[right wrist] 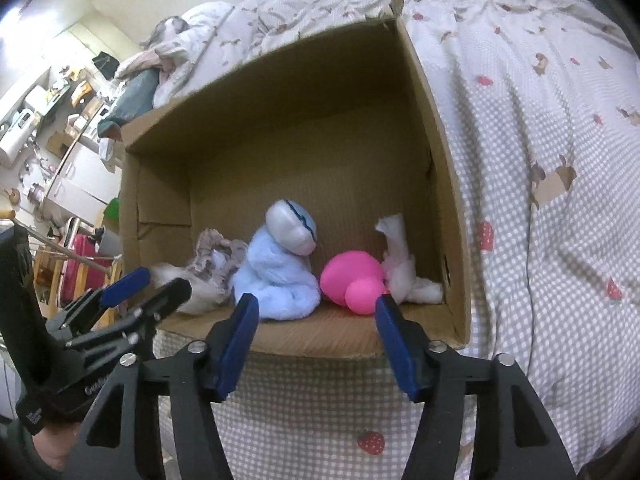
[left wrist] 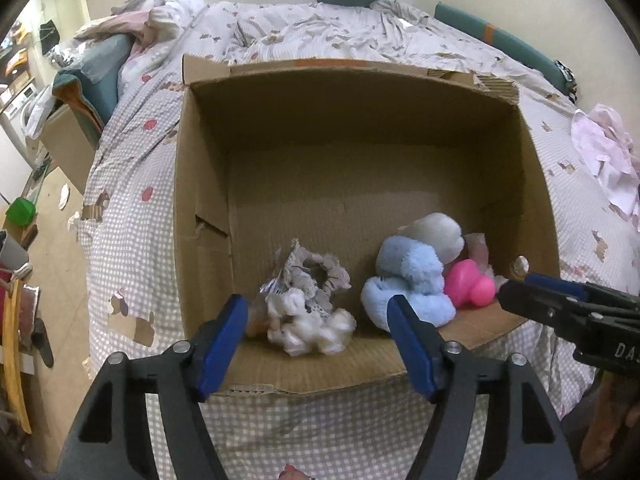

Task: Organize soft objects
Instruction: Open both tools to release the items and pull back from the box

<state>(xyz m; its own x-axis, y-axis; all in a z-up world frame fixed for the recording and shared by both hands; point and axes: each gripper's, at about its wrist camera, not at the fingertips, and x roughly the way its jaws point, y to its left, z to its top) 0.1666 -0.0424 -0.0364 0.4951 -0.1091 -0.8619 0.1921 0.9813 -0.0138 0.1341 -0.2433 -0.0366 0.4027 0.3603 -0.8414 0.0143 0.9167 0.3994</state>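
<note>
An open cardboard box [left wrist: 200,184] [right wrist: 444,184] lies on the bed. Along its near wall sit a grey frilly scrunchie with white fluff [left wrist: 308,304] [right wrist: 212,264], a light blue plush toy [left wrist: 412,276] [right wrist: 276,276], a pink soft toy [left wrist: 468,284] [right wrist: 352,280] and a white-pink cloth piece [right wrist: 400,264]. My left gripper [left wrist: 318,320] is open and empty, just in front of the box by the scrunchie. My right gripper [right wrist: 316,320] is open and empty, in front of the blue and pink toys. It also shows in the left wrist view [left wrist: 516,284].
The bed is covered by a grey checked quilt [left wrist: 132,208] [right wrist: 540,200]. Crumpled pink-white cloth [left wrist: 604,156] lies on the bed to the right. Pillows and bedding [left wrist: 120,48] pile at the far left. Cluttered floor and furniture [right wrist: 52,152] stand left of the bed.
</note>
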